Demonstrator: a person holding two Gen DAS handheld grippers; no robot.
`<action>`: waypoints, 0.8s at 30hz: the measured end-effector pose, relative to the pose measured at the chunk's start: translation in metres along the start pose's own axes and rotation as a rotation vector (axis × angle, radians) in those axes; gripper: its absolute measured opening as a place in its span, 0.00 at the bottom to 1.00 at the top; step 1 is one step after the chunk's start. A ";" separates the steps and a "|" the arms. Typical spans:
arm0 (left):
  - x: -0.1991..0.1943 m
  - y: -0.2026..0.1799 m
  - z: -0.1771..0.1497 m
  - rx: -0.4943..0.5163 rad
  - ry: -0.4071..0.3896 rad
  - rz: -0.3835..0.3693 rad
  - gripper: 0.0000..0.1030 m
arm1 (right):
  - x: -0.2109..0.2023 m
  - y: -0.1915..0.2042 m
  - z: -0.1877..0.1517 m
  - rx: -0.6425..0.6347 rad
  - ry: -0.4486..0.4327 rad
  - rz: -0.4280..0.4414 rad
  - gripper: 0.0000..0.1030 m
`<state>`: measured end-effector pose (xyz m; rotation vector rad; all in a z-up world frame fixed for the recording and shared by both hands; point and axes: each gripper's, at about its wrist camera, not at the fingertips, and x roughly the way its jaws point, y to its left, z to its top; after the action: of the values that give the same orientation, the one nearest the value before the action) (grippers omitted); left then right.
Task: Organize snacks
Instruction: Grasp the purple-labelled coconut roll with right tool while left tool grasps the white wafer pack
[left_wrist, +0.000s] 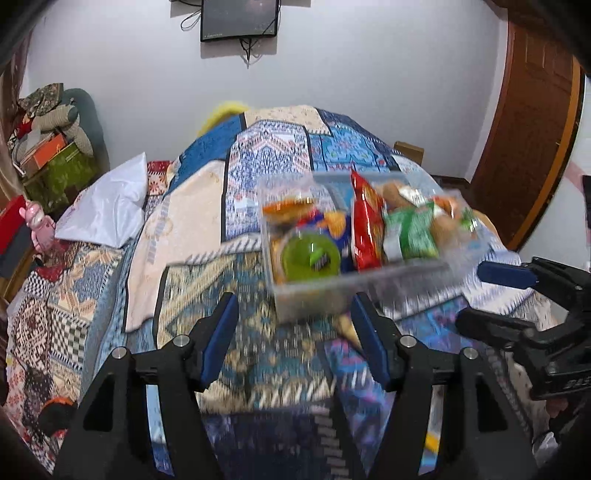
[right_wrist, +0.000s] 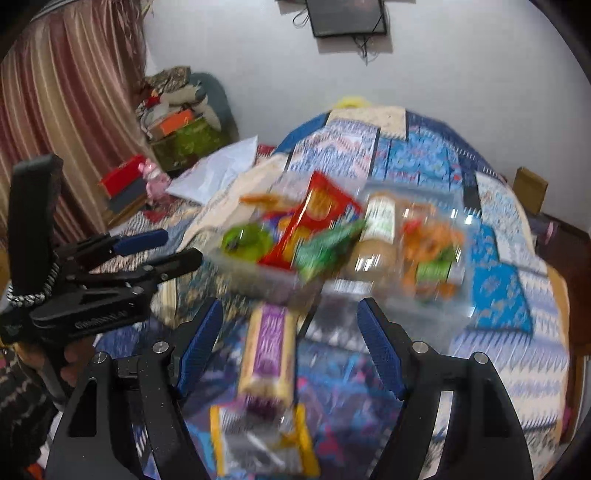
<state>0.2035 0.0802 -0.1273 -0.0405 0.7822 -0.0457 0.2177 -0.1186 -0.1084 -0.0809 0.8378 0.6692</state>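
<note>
1. Nearest our right-wrist camera lay a clear packet with yellow edges (right_wrist: 264, 439), and just beyond it a purple-and-cream biscuit pack (right_wrist: 269, 354); both rested loose on the patterned quilt (right_wrist: 498, 295) near the bed's front edge, outside the container.
2. Our right gripper (right_wrist: 291, 343) hung above the biscuit pack with its blue pads spread wide, gripping nothing; the pack sat in line with the gap but we saw no contact.
3. Our left gripper (left_wrist: 295, 336) was likewise parted and empty, hovering over bare quilt short of the container's near wall.
4. We found the clear plastic container (left_wrist: 332, 291) toward the middle of the bed, already holding a green-lidded cup (left_wrist: 308, 256), a red snack bag (left_wrist: 365, 225), a green packet (left_wrist: 413, 232) and further wrapped items too blurred to name.
5. We judged the job mostly done: most snacks sat inside, and the two loose packs at the front edge remained.
6. Motion blur kept us from telling whether the container had separate compartments.
</note>
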 end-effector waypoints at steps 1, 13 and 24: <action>-0.001 0.000 -0.005 -0.003 0.007 0.004 0.61 | 0.003 0.002 -0.005 -0.004 0.015 0.000 0.70; 0.013 0.011 -0.046 -0.044 0.108 0.025 0.61 | 0.079 0.007 -0.031 0.037 0.219 0.055 0.53; 0.004 -0.006 -0.061 -0.029 0.138 -0.005 0.67 | 0.043 0.008 -0.042 0.027 0.147 0.051 0.41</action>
<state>0.1633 0.0728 -0.1735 -0.0672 0.9208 -0.0421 0.2060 -0.1034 -0.1659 -0.0854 0.9927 0.7059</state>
